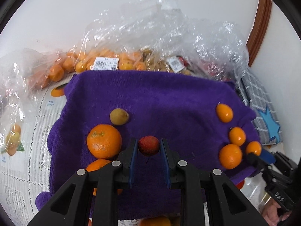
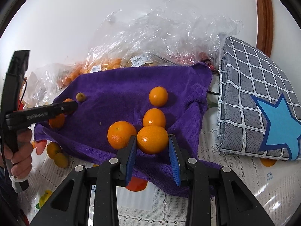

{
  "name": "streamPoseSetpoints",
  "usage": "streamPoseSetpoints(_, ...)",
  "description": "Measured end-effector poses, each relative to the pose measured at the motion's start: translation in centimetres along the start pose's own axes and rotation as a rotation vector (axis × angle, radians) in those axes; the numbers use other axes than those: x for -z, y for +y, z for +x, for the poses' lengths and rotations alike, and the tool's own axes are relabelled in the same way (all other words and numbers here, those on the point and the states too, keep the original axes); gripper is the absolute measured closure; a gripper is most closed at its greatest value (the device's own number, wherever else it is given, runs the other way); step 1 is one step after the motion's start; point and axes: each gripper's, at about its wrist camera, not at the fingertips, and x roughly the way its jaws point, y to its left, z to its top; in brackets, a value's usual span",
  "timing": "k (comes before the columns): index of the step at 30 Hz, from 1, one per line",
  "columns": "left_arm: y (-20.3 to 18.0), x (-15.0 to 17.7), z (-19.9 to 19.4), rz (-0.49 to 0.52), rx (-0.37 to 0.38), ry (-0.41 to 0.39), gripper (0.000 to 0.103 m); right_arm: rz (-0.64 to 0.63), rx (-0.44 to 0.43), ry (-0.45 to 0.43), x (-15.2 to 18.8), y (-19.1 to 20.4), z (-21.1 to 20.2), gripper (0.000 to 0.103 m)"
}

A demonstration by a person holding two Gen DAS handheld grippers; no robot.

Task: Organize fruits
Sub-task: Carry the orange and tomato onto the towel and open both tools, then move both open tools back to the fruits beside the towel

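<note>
Left tongs (image 1: 149,146) grip the red fruit (image 1: 149,145); right tongs (image 2: 152,144) grip an upright kumquat (image 2: 152,139).

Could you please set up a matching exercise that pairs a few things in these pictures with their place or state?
Things:
1. small red fruit
2. orange nearest the right wrist camera
3. brownish-green fruit
4. checked cushion with a blue star

Places or states:
A. lying free on the purple towel, beyond the big orange
B. between the left gripper's pads
C. off the towel, at its right
D. between the right gripper's pads

Pairs: 1-B, 2-D, 3-A, 4-C
</note>
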Motion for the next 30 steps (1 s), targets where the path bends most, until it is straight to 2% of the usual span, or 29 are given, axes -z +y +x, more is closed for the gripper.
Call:
streamPoseSetpoints(9, -0.9, 0.3, 0.5, 0.049, -0.029, 0.029, 0.080, -0.013, 0.019, -0.012, 0.2, 0.4, -0.2, 0.068)
streamPoseSetpoints(11, -0.9, 0.3, 0.3, 0.044, -0.025, 0.039, 0.078, -0.012, 0.013, -0.018, 0.2, 0.4, -0.4, 0.065)
streamPoseSetpoints(16, 0.0, 0.6, -2.1, 0.011, 0.005, 0.014, 0.071, -0.028, 0.006, -0.037, 0.5, 0.9, -0.9, 0.047)
streamPoseSetpoints(21, 1.9, 1.6, -5.9, -0.003, 0.009, -0.043, 0.067, 0.006, 0.034, -0.071, 0.3, 1.0, -2.0, 0.046)
streamPoseSetpoints(25, 4.2, 2.7, -7.9, -0.048, 0.011, -0.063, 0.065, 0.064, 0.094, -0.084, 0.7, 1.5, -3.6, 0.046)
streamPoseSetpoints(30, 7.1, 4.9, -9.3, -0.112, 0.024, -0.069, 0.064, 0.040, 0.056, -0.088, 2.2, 4.1, -5.2, 0.046)
